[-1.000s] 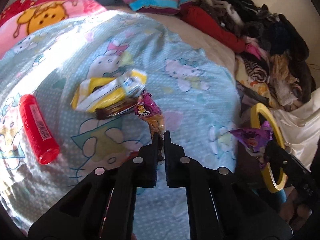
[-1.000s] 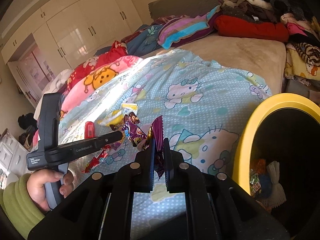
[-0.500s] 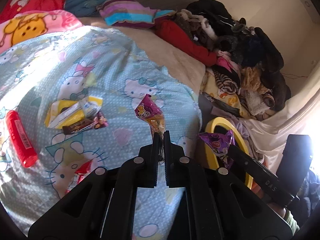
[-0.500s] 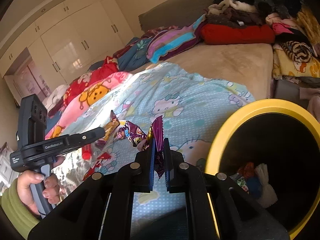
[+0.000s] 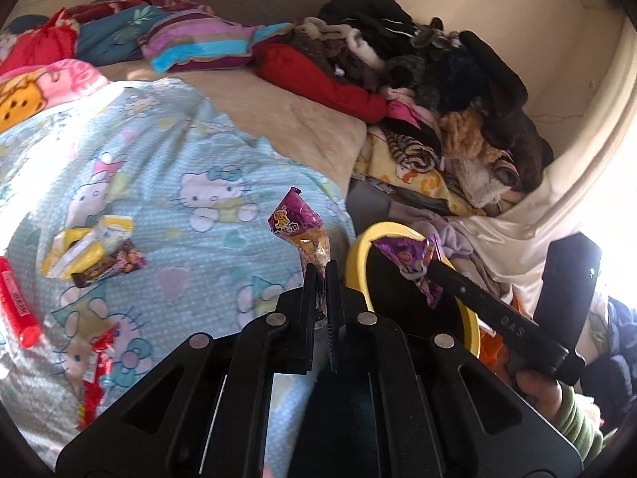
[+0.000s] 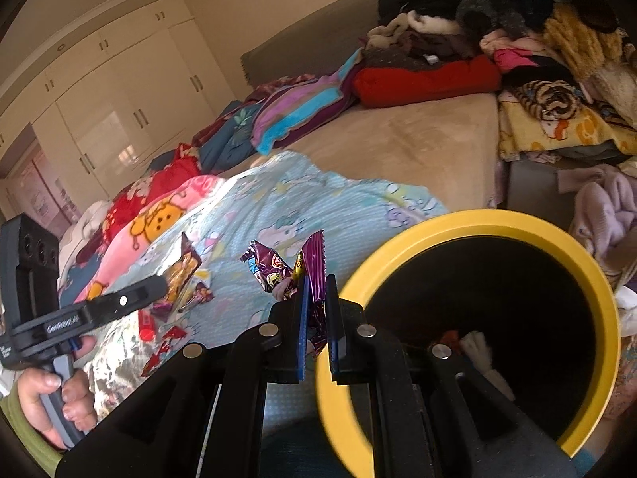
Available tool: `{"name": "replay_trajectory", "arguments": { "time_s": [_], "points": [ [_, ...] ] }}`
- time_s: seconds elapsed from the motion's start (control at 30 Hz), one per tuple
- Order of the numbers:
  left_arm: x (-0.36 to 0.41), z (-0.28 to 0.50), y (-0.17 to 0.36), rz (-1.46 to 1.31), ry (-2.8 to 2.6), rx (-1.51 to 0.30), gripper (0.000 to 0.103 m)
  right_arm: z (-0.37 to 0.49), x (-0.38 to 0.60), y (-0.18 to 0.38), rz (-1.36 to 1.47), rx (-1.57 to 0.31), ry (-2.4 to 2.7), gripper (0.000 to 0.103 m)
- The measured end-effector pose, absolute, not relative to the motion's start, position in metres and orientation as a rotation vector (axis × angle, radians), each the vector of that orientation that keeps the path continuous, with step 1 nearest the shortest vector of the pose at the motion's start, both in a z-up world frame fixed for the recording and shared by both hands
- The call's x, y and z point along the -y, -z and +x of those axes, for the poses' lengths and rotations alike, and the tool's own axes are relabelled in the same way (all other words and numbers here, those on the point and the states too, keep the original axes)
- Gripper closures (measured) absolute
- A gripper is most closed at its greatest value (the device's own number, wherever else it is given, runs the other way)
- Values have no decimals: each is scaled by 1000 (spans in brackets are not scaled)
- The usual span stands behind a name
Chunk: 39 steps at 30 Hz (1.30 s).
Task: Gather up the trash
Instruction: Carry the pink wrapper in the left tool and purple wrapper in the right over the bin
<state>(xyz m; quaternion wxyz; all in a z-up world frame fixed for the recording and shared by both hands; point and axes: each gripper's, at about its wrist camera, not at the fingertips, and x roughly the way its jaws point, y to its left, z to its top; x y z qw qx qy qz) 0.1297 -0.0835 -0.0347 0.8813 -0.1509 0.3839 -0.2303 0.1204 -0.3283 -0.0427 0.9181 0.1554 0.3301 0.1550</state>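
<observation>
My left gripper [image 5: 322, 269] is shut on a magenta and orange snack wrapper [image 5: 300, 229], held above the blue cartoon sheet [image 5: 191, 183]. My right gripper [image 6: 316, 281] is shut on a purple foil wrapper [image 6: 310, 263] just left of the yellow-rimmed black bin [image 6: 402, 243]. In the left wrist view the right gripper [image 5: 428, 273] carries that purple wrapper [image 5: 406, 257] over the bin's rim [image 5: 382, 231]. The right wrist view shows the left gripper [image 6: 159, 285] with its wrapper [image 6: 181, 273] at the left. Some trash lies in the bin's bottom.
On the sheet lie a yellow and white wrapper pile [image 5: 87, 245], a red tube [image 5: 18, 304] and a red wrapper [image 5: 95, 374]. Piled clothes [image 5: 438, 91] and folded blankets [image 5: 191, 44] crowd the bed's far side. White wardrobes [image 6: 107, 119] stand behind.
Both grippers have carried their wrappers to the right, off the sheet's middle toward the bin. The bin now fills more of the right wrist view, and the left gripper has risen.
</observation>
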Motion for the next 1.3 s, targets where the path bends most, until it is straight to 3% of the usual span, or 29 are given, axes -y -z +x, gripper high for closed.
{"name": "replay_trajectory", "arguments": {
  "time_s": [1.3],
  "points": [
    [194, 102, 43, -116, 687, -817, 101, 108, 423, 50, 359, -654, -94, 95]
  ]
}}
